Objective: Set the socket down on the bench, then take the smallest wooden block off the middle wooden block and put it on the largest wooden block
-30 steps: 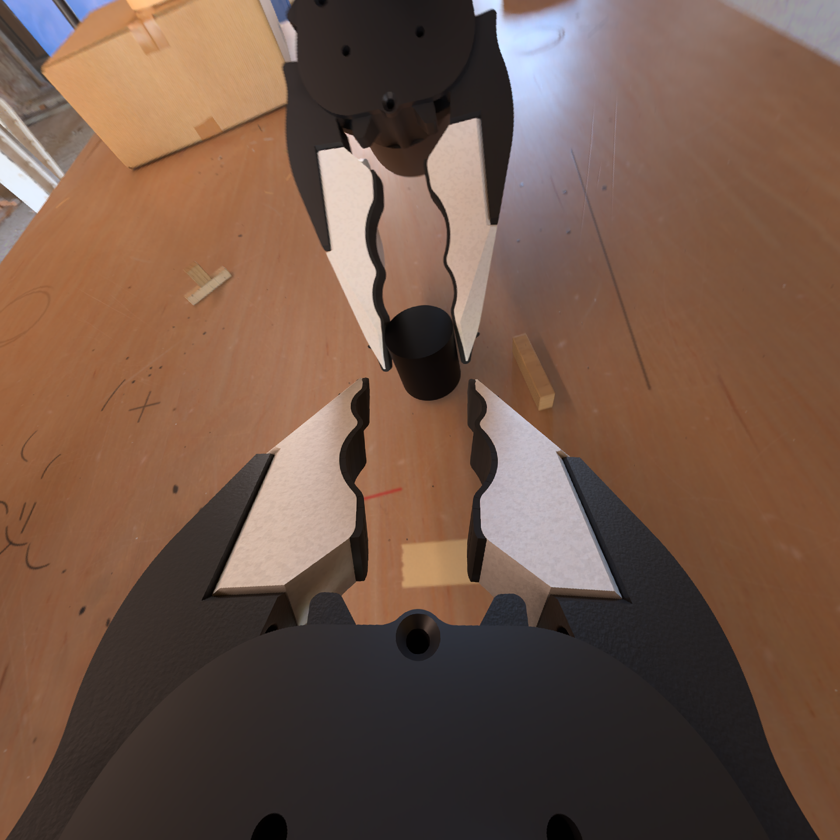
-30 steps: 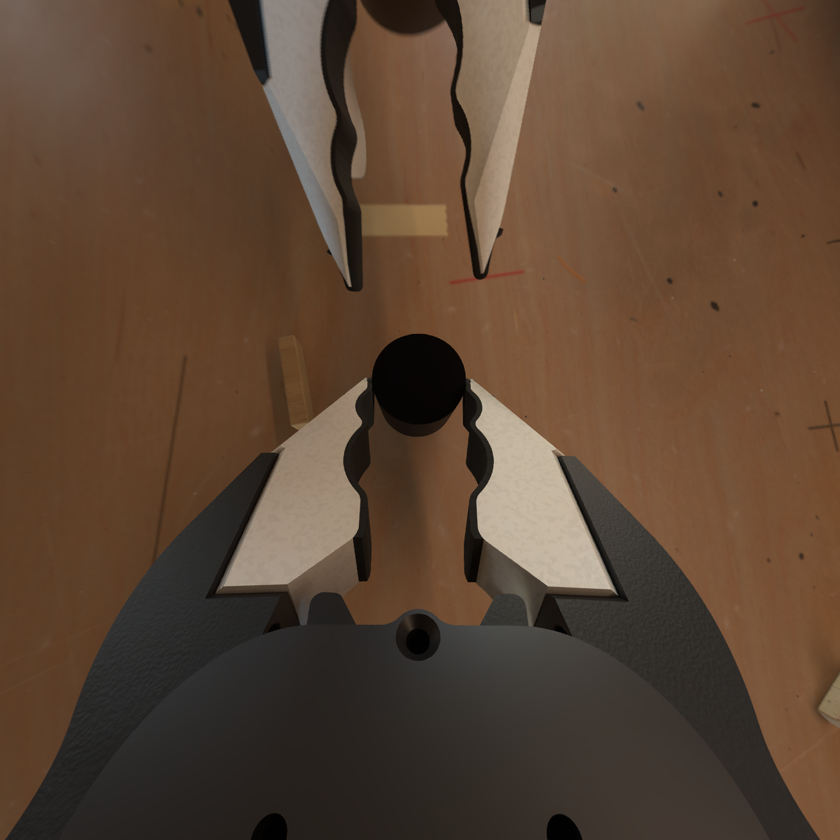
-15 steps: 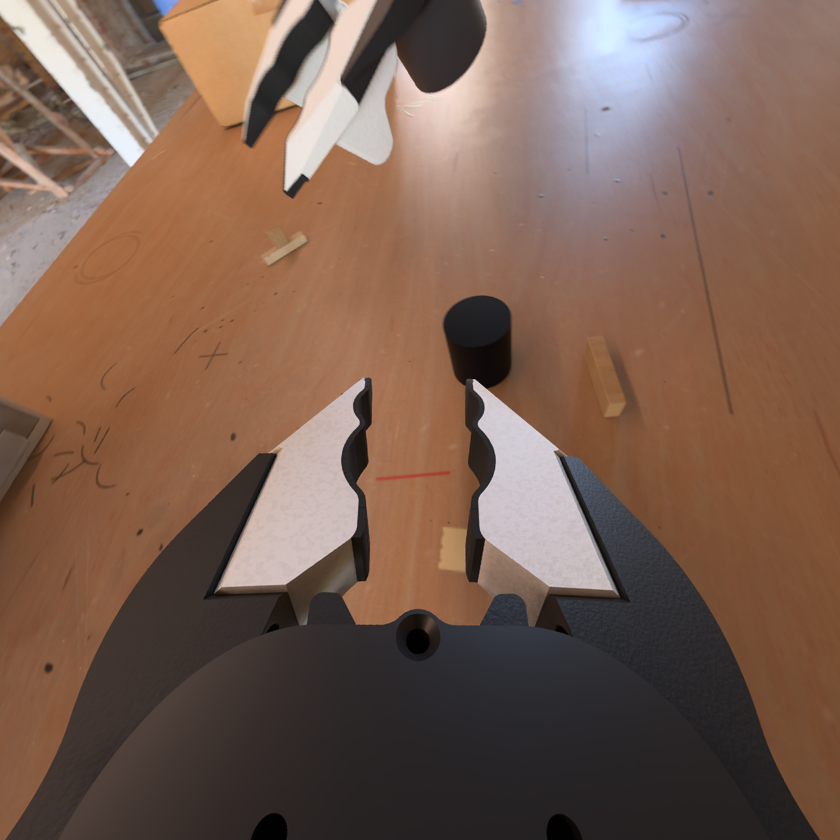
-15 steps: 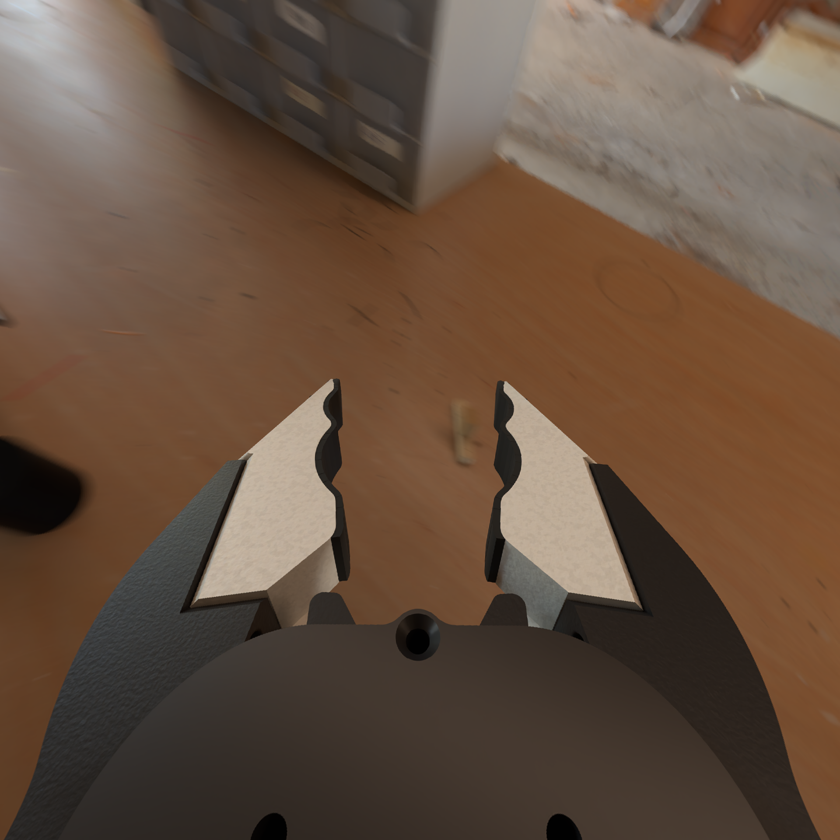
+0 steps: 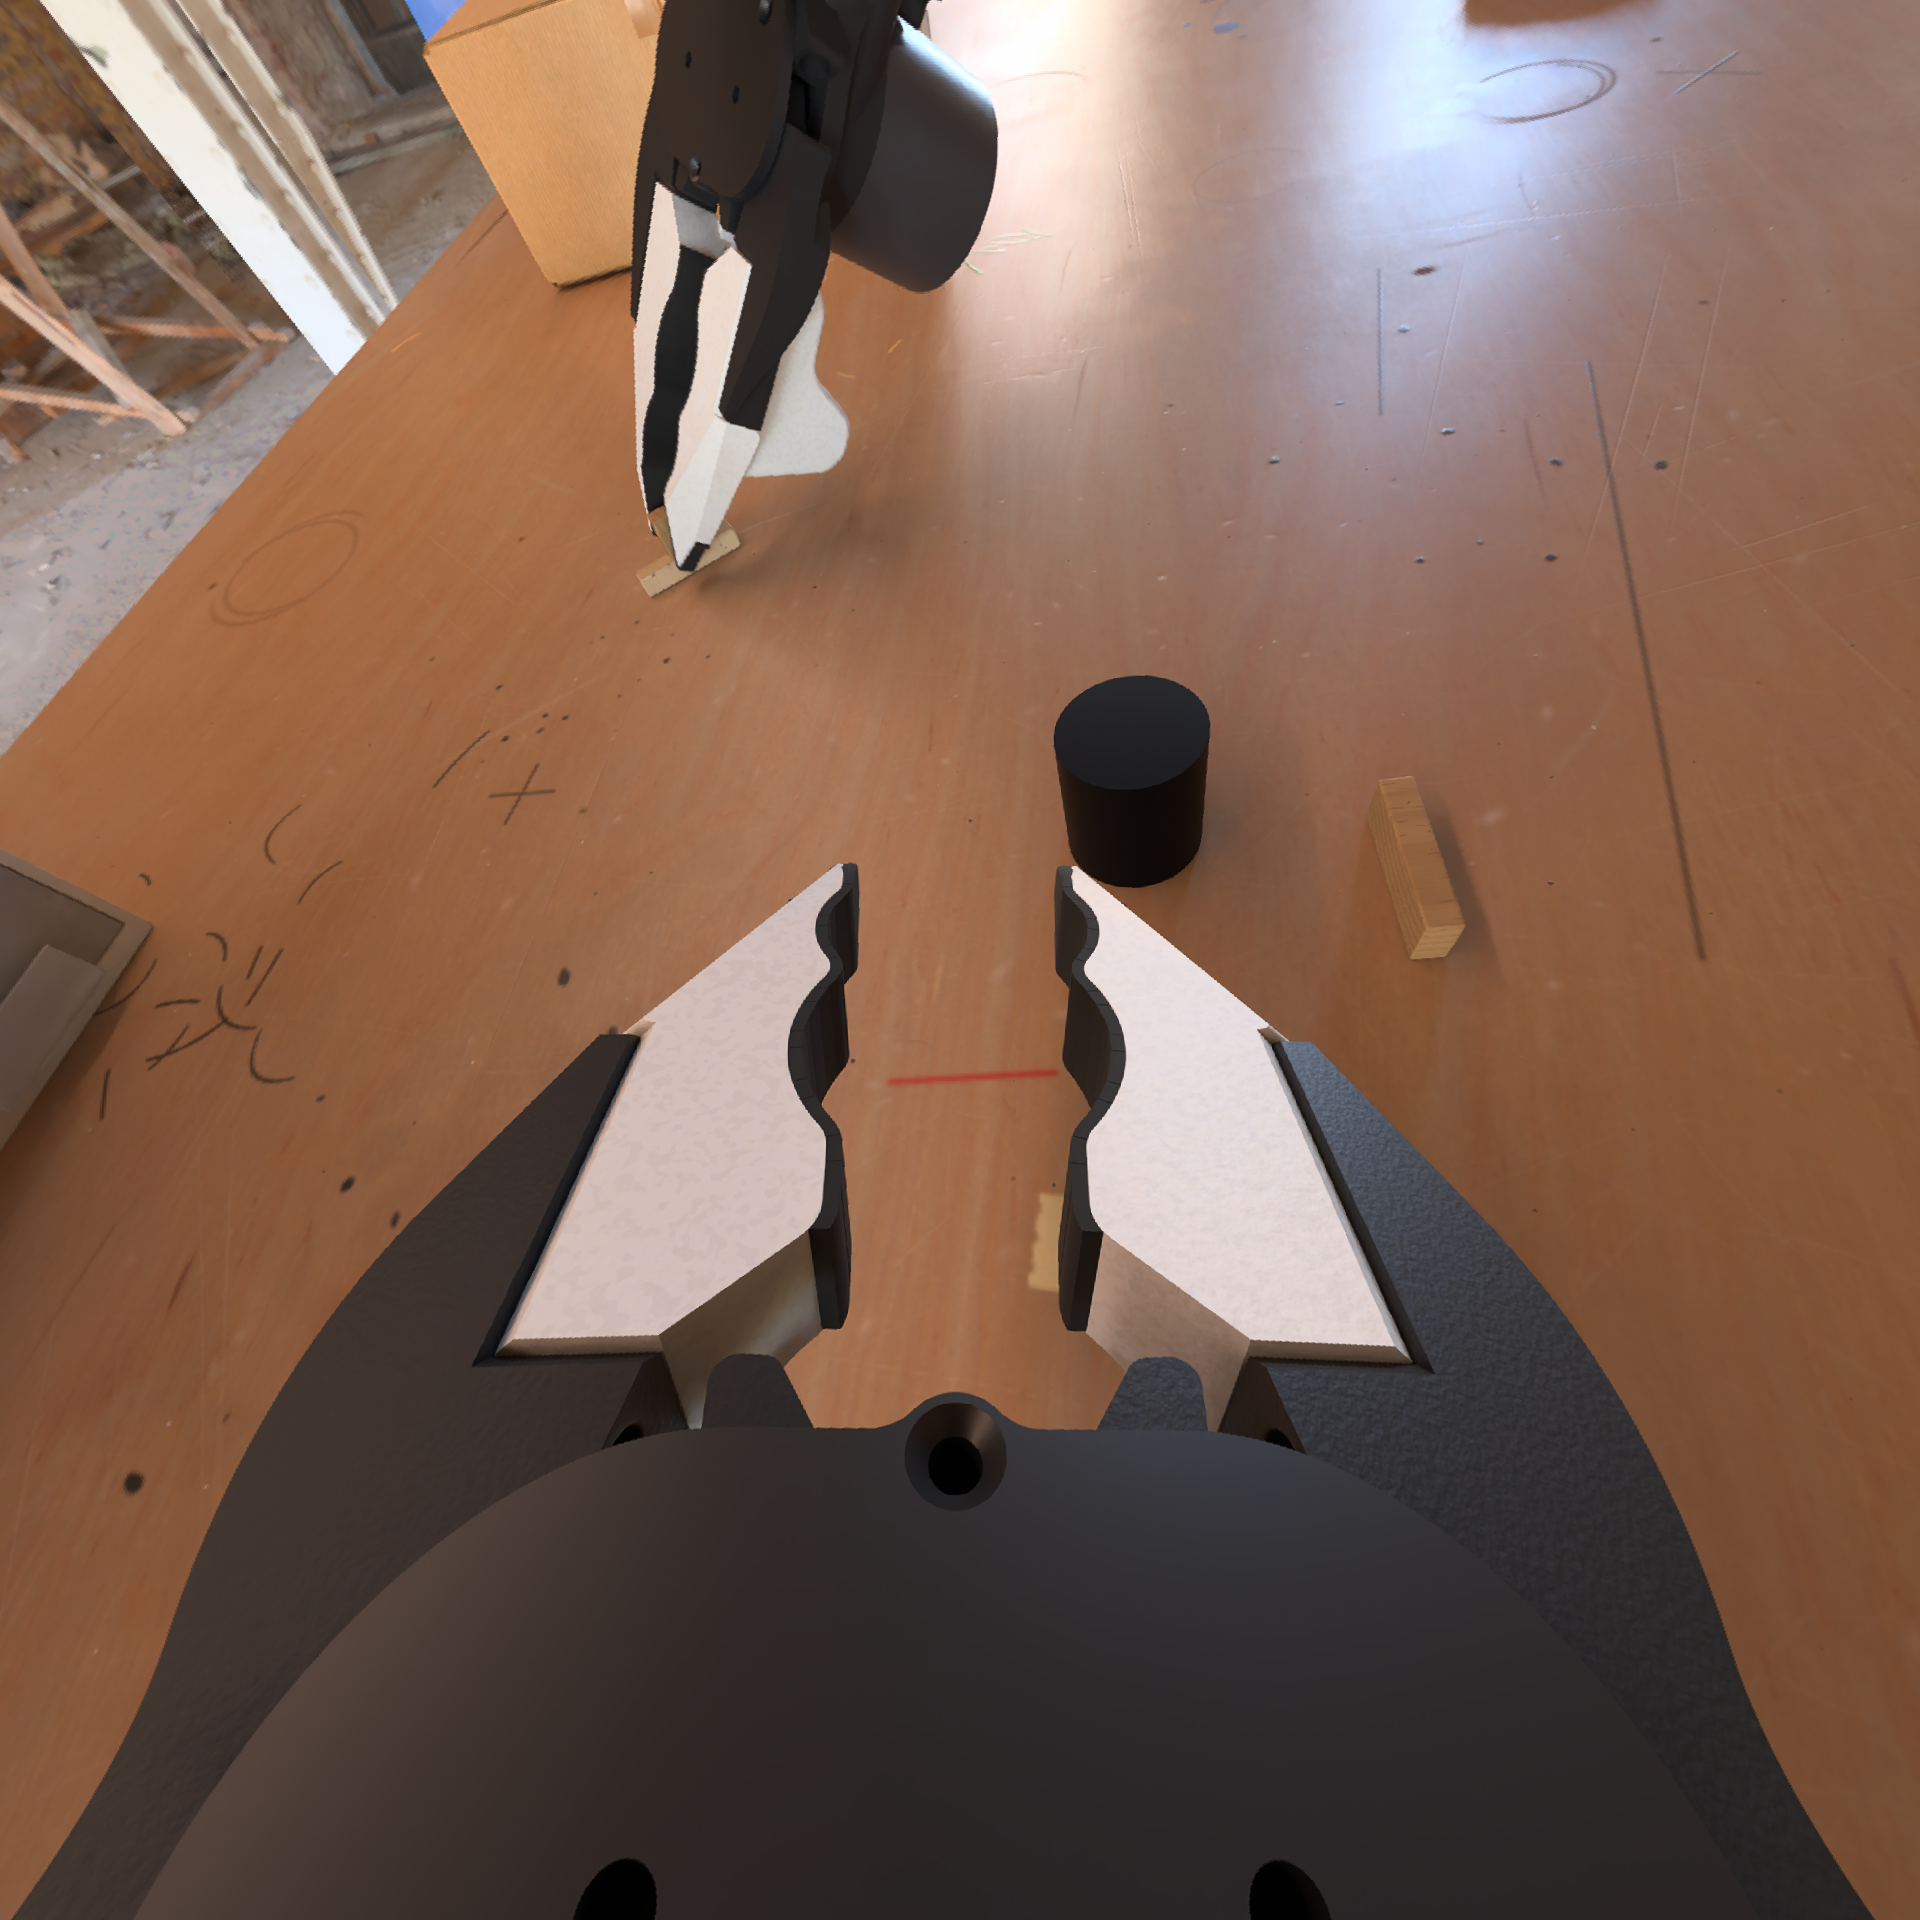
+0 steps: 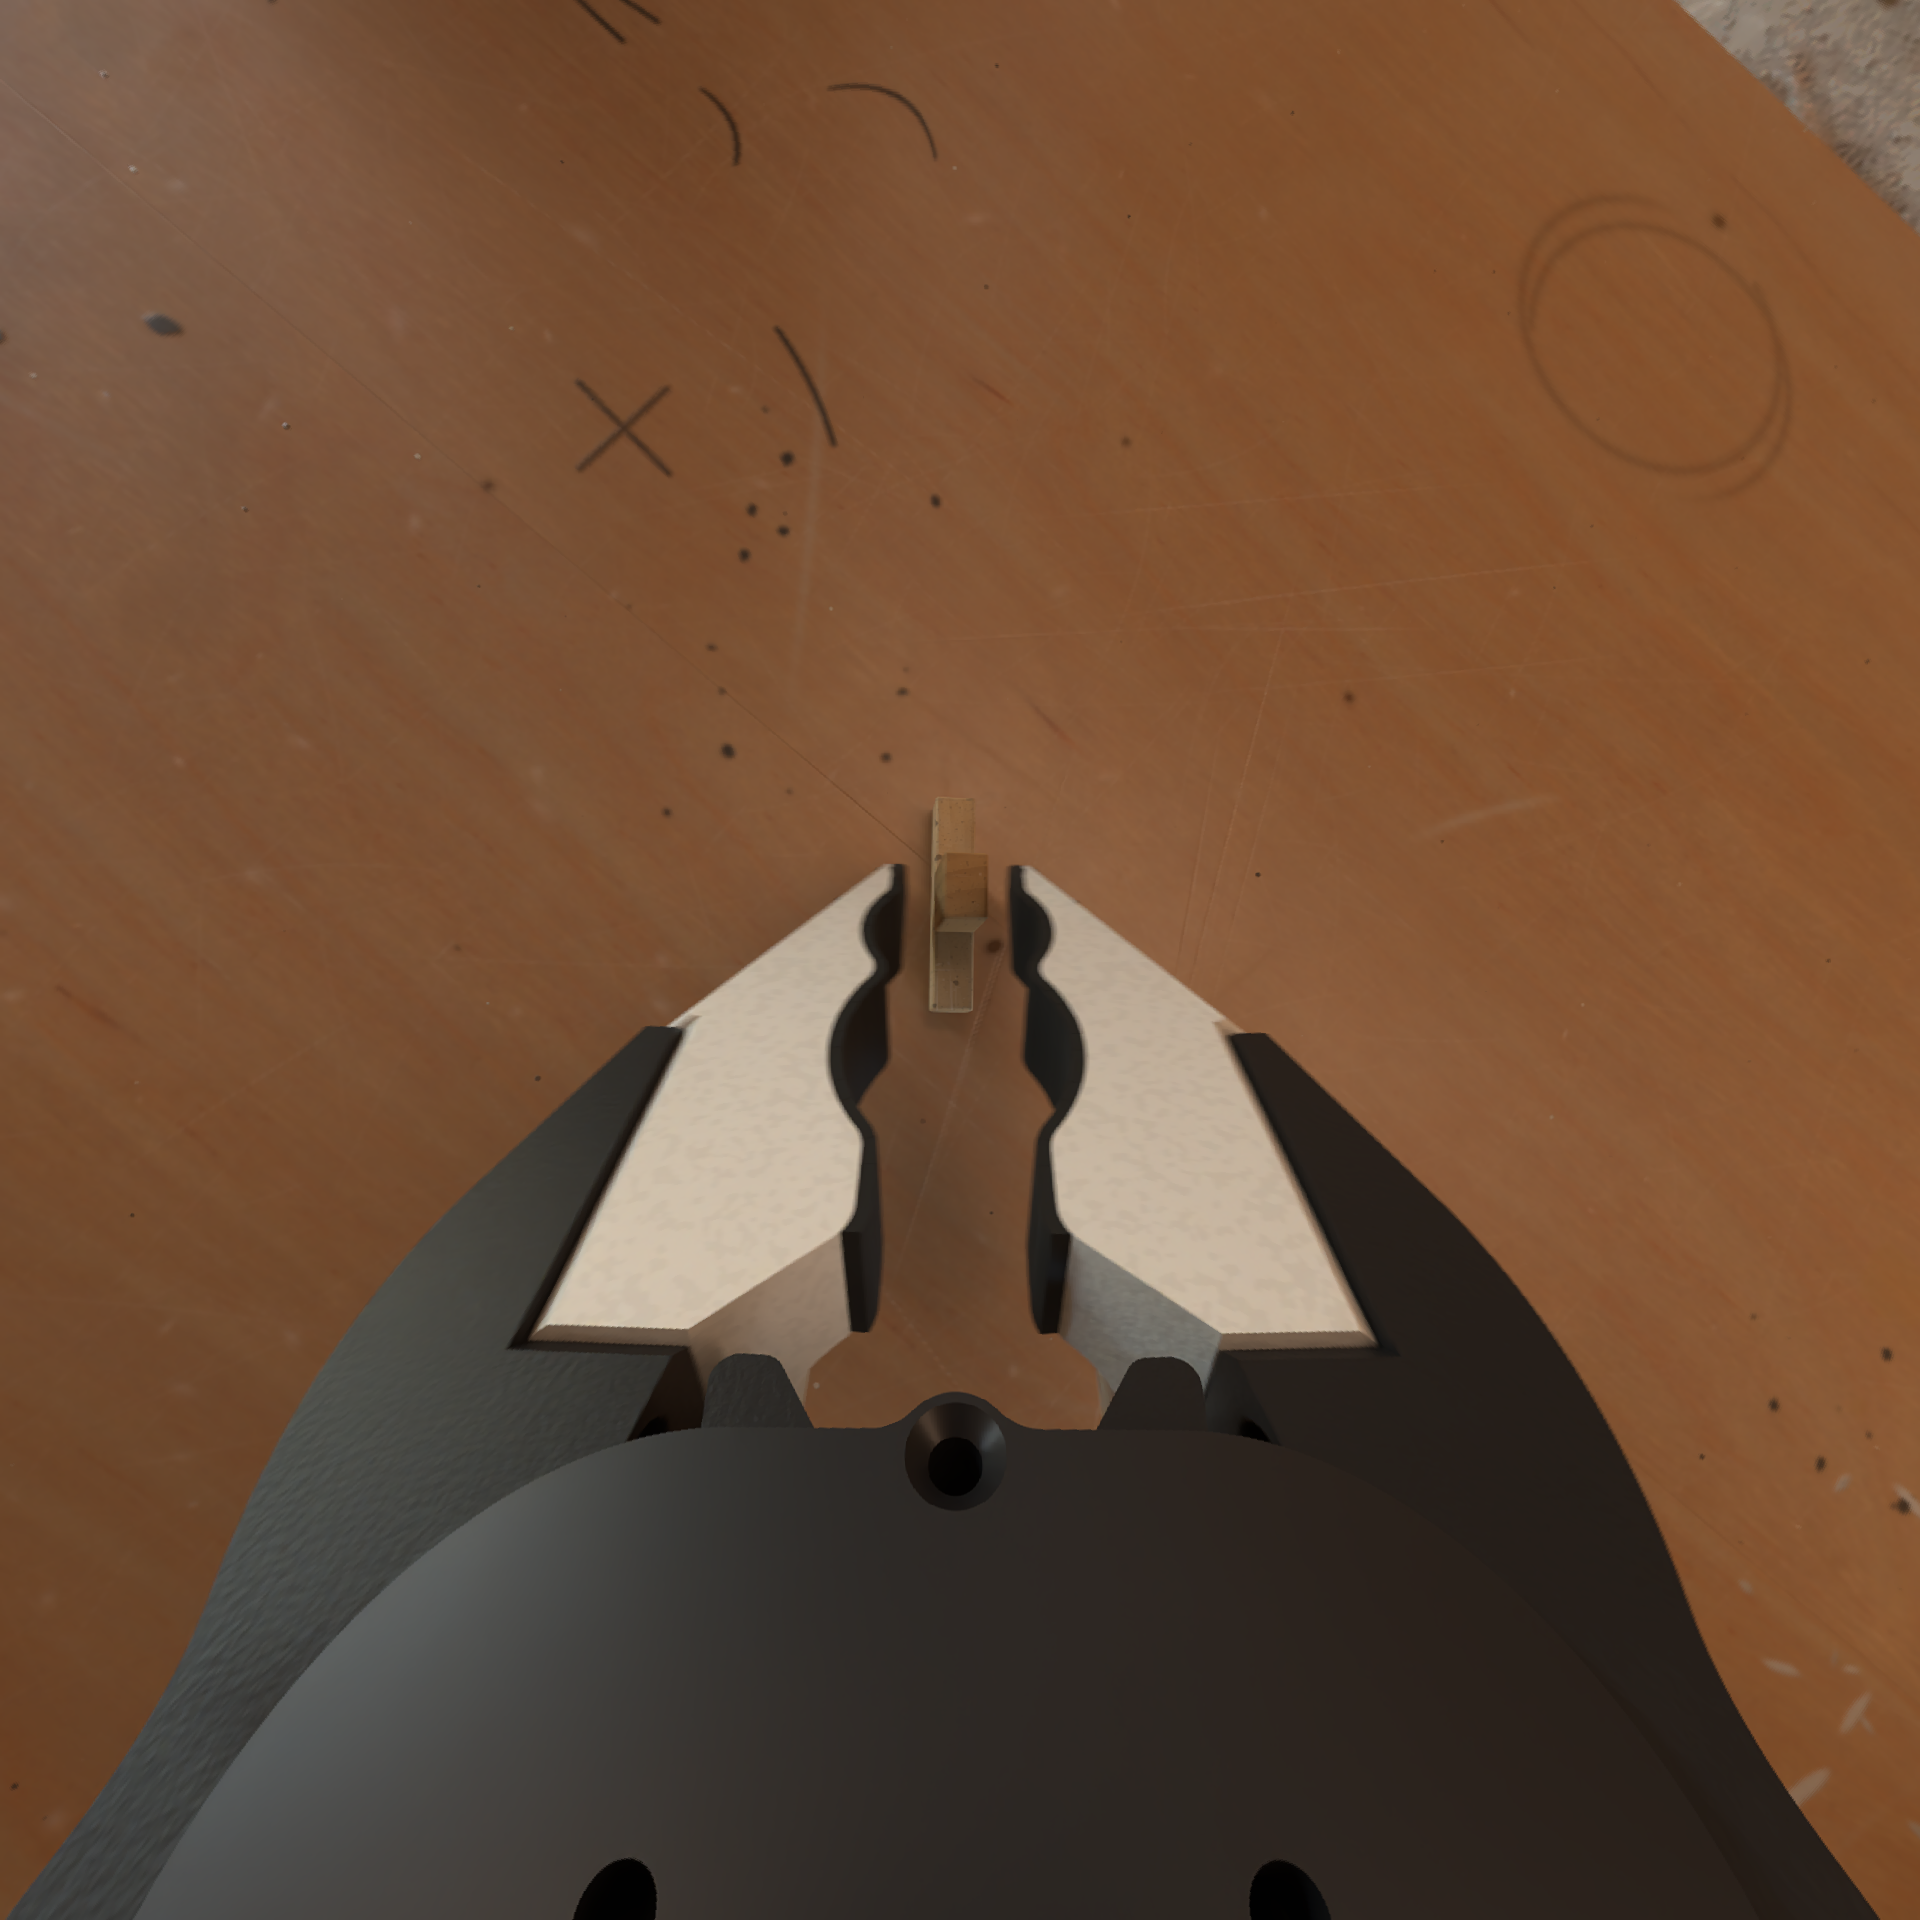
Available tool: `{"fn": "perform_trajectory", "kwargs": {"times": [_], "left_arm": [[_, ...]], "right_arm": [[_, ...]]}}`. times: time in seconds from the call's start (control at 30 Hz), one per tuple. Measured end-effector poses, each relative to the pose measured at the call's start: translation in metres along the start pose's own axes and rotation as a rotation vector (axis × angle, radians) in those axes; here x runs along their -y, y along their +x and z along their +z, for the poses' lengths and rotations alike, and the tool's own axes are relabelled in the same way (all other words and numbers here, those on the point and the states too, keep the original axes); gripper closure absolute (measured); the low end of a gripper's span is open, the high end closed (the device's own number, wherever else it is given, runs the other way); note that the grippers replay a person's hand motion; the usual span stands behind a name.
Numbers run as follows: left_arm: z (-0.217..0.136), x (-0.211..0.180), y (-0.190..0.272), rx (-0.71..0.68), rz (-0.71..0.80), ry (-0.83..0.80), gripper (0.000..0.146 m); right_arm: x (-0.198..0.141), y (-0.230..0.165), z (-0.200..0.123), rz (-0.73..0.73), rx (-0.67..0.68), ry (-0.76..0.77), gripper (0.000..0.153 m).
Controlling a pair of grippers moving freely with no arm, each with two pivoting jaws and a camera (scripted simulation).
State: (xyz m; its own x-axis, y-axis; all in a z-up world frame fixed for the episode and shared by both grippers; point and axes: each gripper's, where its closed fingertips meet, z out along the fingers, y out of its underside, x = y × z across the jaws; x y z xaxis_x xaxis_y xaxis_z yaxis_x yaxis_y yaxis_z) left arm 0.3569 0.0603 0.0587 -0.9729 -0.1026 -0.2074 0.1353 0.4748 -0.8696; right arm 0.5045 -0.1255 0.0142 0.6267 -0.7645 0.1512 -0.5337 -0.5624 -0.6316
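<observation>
The black socket (image 5: pixel 1132 795) stands upright on the bench, just ahead and right of my open, empty left gripper (image 5: pixel 956 878). The largest wooden block (image 5: pixel 1415 868) lies to the socket's right. In the right wrist view the smallest block (image 6: pixel 964 891) sits on the thin middle block (image 6: pixel 951 977). My right gripper (image 6: pixel 954 883) is low over them, its jaws either side of the smallest block with a small gap on each side. The left wrist view shows the right gripper (image 5: pixel 681 545) farther off, tips down at the middle block (image 5: pixel 660 577).
A cardboard box (image 5: pixel 540 135) stands at the far left of the bench (image 5: pixel 1351 520). A grey tray (image 5: pixel 52 977) sits at the left edge. The bench edge runs along the left, with floor beyond. Pencil marks and a red line mark the surface.
The right gripper let go of the socket, swung away to the stacked blocks, came down over them and narrowed its jaws. The left gripper shifted a little left. The socket stays on the bench.
</observation>
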Motion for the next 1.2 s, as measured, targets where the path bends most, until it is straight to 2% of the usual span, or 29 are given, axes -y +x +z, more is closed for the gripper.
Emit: {"fn": "perform_trajectory", "kwargs": {"times": [0.03, 0.1, 0.2, 0.3, 0.47, 0.57, 0.67, 0.83, 0.9, 0.93, 1.03, 1.1, 1.2], "left_arm": [[0.000, 0.000, 0.000, -0.001, 0.002, 0.002, 0.109], [-0.001, 0.001, 0.000, -0.003, -0.004, 0.009, 0.110], [-0.003, 0.000, -0.004, 0.005, -0.031, 0.014, 0.110], [-0.004, -0.001, -0.008, 0.015, -0.059, 0.012, 0.110], [-0.005, -0.001, -0.006, -0.005, -0.055, 0.016, 0.108], [-0.003, -0.002, -0.001, -0.026, -0.031, 0.003, 0.107], [-0.001, -0.004, 0.000, -0.022, -0.014, -0.013, 0.107], [0.001, -0.006, 0.001, -0.015, -0.004, -0.030, 0.107], [0.001, -0.006, 0.002, -0.016, 0.003, -0.030, 0.107], [0.001, -0.006, 0.003, -0.021, 0.009, -0.031, 0.107], [0.002, -0.007, 0.010, -0.050, 0.034, -0.043, 0.108], [0.002, -0.008, 0.018, -0.093, 0.064, -0.050, 0.108], [-0.002, -0.007, 0.038, -0.202, 0.120, -0.032, 0.112]], "right_arm": [[0.000, 0.001, 0.000, -0.008, -0.002, -0.001, 0.145], [0.011, 0.000, -0.008, -0.025, -0.003, 0.072, 0.145], [0.040, -0.012, -0.040, -0.068, -0.003, 0.258, 0.145], [0.056, -0.064, -0.080, -0.146, 0.158, 0.343, 0.145], [0.030, -0.187, -0.125, -0.538, 0.450, 0.312, 0.145], [0.010, -0.235, -0.128, -0.595, 0.603, 0.281, 0.145], [-0.011, -0.266, -0.115, -0.649, 0.685, 0.231, 0.145], [-0.031, -0.278, -0.092, -0.715, 0.682, 0.136, 0.142], [-0.019, -0.276, -0.104, -0.635, 0.748, 0.216, 0.112], [-0.009, -0.270, -0.109, -0.580, 0.751, 0.277, 0.104], [0.008, -0.236, -0.102, -0.515, 0.586, 0.334, 0.101], [0.000, -0.220, -0.086, -0.556, 0.474, 0.273, 0.099], [-0.012, -0.220, -0.068, -0.615, 0.434, 0.191, 0.091]]}}
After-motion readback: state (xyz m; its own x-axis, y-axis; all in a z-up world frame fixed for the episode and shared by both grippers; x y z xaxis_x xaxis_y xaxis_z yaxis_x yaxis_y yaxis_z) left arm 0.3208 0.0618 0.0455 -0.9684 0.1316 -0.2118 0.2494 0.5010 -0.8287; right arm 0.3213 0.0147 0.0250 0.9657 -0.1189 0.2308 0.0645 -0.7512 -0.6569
